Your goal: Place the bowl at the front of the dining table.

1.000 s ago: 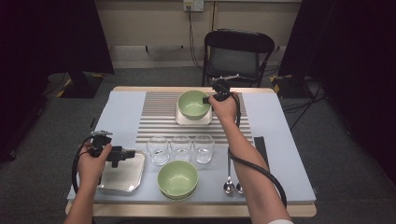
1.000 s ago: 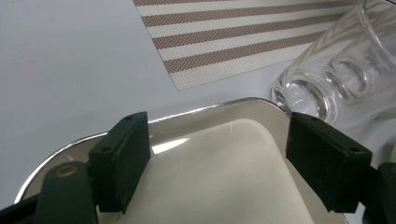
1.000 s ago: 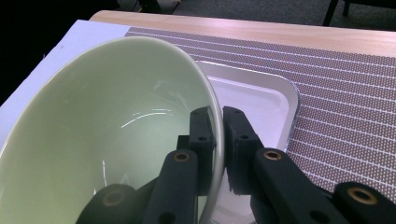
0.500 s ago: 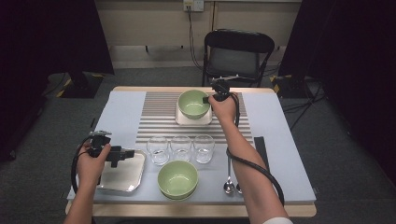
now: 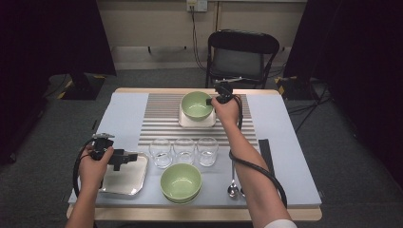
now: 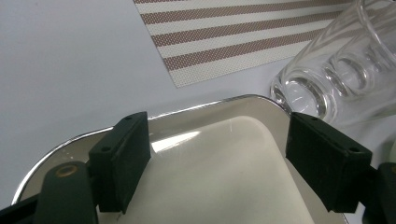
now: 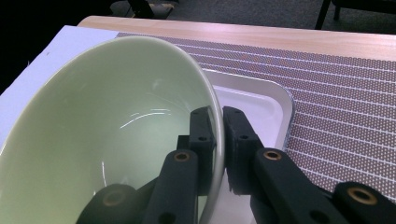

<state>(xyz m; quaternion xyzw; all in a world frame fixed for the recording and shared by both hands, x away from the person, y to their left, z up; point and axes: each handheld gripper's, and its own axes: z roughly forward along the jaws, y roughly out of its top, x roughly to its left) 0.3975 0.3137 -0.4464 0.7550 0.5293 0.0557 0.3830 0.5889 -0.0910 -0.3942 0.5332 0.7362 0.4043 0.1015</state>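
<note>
My right gripper [image 7: 218,135] has its fingers [image 7: 201,135] clenched on the rim of the far green bowl [image 5: 196,105], one jaw inside the wall, one outside, w/ the ceramic edge pinched between them at lower centre of the right gripper view. In the high view the bowl sits upper centre of the frame, on or just above the small white tray [image 5: 196,121] on the striped mat [image 5: 161,124]; can't tell if it's touching. Vs. a second ago almost nothing has moved: bowl, tray and my right hand [image 5: 224,108] are in the same spot, so I judge the grasp is settled and the lift or shift hasn't started yet. My left gripper [image 5: 124,158] is released, jaws wide apart, hovering over the metal tray [image 5: 124,176] at lower left, also unchanged. In the left gripper view the tray's pale inside lies between the jaws, glasses [image 6: 327,81] at upper right. Near green bowl [image 5: 181,181] and spoons [image 5: 233,187] sit untouched, bottom centre. Next move prob needs a steady hold; a rim pinch could let the bowl tip.
</note>
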